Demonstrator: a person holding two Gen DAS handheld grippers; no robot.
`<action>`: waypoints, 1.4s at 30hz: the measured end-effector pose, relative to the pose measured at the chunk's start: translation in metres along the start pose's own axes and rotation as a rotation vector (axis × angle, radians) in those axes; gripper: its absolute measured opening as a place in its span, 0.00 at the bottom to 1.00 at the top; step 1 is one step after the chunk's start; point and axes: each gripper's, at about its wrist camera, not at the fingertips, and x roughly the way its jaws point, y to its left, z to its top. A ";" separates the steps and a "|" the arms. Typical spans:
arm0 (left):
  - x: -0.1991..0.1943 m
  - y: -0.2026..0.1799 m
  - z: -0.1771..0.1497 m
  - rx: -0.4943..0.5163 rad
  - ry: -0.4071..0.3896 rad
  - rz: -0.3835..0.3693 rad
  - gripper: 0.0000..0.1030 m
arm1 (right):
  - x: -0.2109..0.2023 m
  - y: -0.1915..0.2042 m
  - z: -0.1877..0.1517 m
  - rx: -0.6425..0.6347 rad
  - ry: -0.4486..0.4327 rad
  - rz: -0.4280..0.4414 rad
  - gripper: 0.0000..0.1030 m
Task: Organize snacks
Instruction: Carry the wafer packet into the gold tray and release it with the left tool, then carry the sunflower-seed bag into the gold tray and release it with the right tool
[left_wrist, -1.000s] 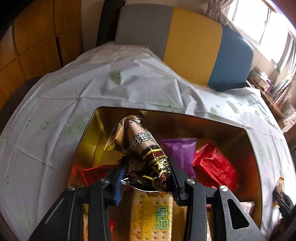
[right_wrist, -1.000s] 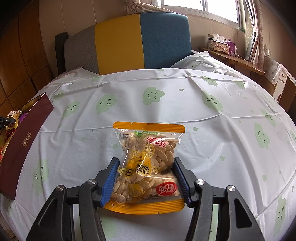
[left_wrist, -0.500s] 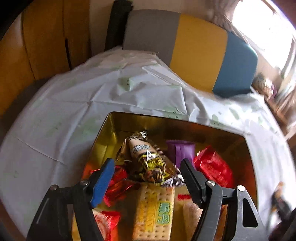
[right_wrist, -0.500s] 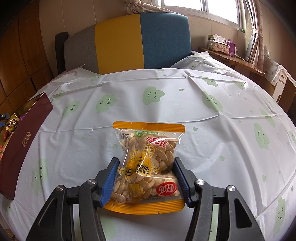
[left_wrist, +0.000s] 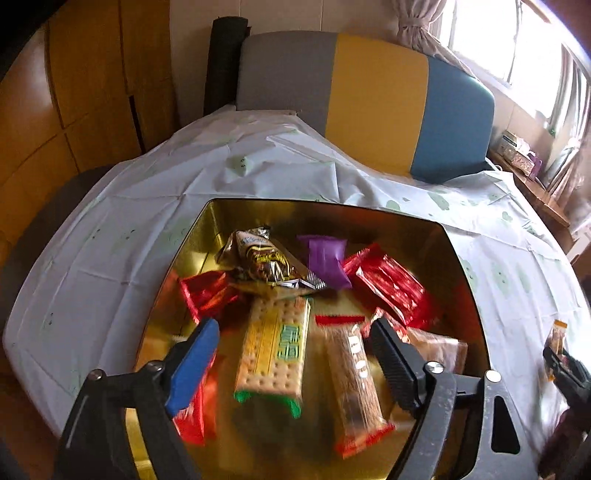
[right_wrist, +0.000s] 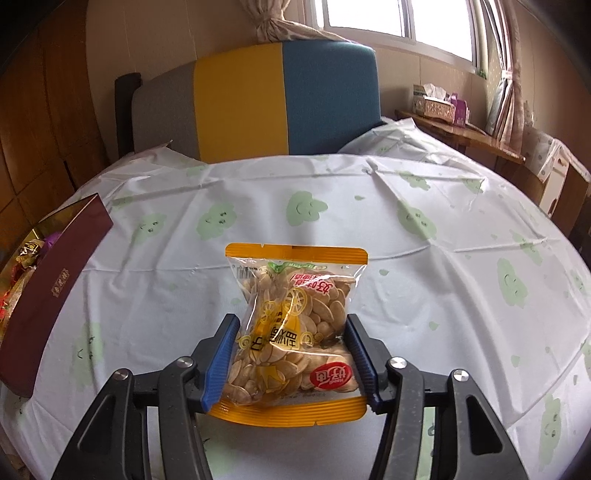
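Clamping both blue-padded jaws of the right gripper (right_wrist: 290, 360) against the flanks of the seed packet (right_wrist: 293, 325), pinching it in at the waist, with the packet's long axis running straight ahead from the jaws and its orange top seal at the far end. Holding or still resting on the cloth: cannot tell from this view. Spreading wide and carrying nothing, the left gripper (left_wrist: 293, 363), hanging over the near half of the gold box (left_wrist: 458, 266) with the cracker packet (left_wrist: 275, 347) lying lengthwise directly between and below its fingers and a brown wafer bar (left_wrist: 352, 373) just inside the right-hand jaw. Lying farther ahead of those open jaws: a brown wrapped snack (left_wrist: 264, 256), a purple packet (left_wrist: 325, 258) and a red packet (left_wrist: 389, 290), all loosely heaped inside the box. Sitting well off to the left of the right jaws, that same box, seen there only by its maroon outer wall (right_wrist: 55, 291); so, judging by the task, carrying the seeds leftward and over that wall, with the right hand the one already loaded and the left standing in the way above the opening. Covering the table, a white cloth (right_wrist: 369, 221) printed with green smiling clouds, creased but flat. Standing beyond it, a grey, yellow and blue chair back (right_wrist: 258, 99), a curtained window (right_wrist: 388, 18) and a side shelf with a tissue box (right_wrist: 434, 101).
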 end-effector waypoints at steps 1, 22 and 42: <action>-0.004 -0.001 -0.003 0.000 -0.002 0.006 0.84 | -0.002 0.003 0.001 -0.007 0.002 0.004 0.56; -0.040 0.013 -0.052 0.033 -0.028 0.142 1.00 | -0.071 0.159 0.022 -0.284 -0.061 0.381 0.56; -0.069 0.076 -0.088 -0.049 -0.008 0.183 1.00 | -0.049 0.320 0.022 -0.841 0.144 0.598 0.56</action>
